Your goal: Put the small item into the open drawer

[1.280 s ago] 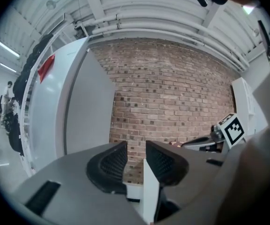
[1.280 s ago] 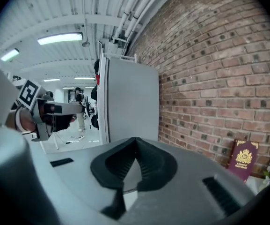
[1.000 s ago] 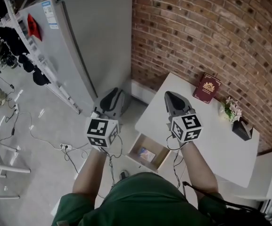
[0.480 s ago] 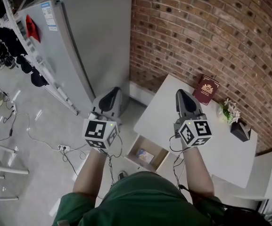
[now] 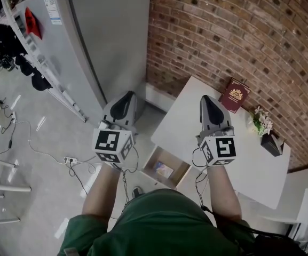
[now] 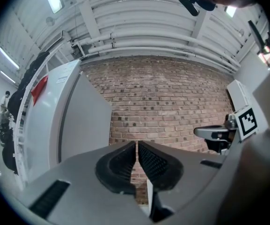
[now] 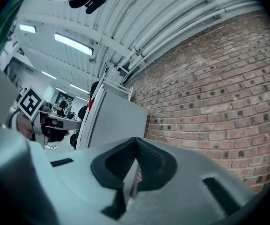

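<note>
Both grippers are held up level at the middle of the head view, and each one's own view shows its ribbed pads pressed together with nothing between them: the left gripper (image 5: 125, 101) left of centre over the floor, the right gripper (image 5: 207, 104) right of centre over the table's near edge.

A brick wall (image 5: 239, 36) fills the upper right of the frame. A tall grey fridge (image 5: 100, 41) stands against it at upper centre. A white table (image 5: 250, 159) slants across the right middle. Its open drawer (image 5: 149, 164) juts out at lower centre, between the two forearms. At the table's far edge lie a red book (image 5: 234, 95), a small bunch of flowers (image 5: 261, 122) and a dark box (image 5: 273, 143). The small item (image 5: 164, 169), a flat printed packet, lies inside the drawer, well apart from both grippers.
</note>
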`<control>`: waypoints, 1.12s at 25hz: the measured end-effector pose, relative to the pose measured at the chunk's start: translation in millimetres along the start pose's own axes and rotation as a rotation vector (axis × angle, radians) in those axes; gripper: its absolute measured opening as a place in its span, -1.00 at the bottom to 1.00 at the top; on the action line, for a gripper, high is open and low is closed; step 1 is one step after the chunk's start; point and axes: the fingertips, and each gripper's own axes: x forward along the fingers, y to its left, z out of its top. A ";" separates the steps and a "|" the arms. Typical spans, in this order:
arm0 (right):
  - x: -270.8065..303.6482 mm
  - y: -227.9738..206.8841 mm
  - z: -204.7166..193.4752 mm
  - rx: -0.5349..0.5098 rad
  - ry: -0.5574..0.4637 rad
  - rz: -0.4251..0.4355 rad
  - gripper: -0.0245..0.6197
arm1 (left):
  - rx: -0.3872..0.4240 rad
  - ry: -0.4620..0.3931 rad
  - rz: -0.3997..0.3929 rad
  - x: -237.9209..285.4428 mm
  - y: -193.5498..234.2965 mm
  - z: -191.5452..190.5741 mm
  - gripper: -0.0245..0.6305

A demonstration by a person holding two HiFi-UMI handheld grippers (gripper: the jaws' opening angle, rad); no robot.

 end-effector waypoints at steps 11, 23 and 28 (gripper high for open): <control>-4.3 1.5 5.2 -0.002 -0.015 0.009 -0.91 | -0.008 -0.005 -0.007 1.1 -3.5 -0.1 -0.87; -10.6 5.8 5.5 0.018 -0.011 0.019 -0.91 | -0.010 0.009 -0.008 -5.1 -5.6 -4.6 -0.87; -16.9 6.9 5.1 0.023 -0.014 0.022 -0.91 | -0.010 0.003 -0.018 -9.1 -11.7 -2.8 -0.87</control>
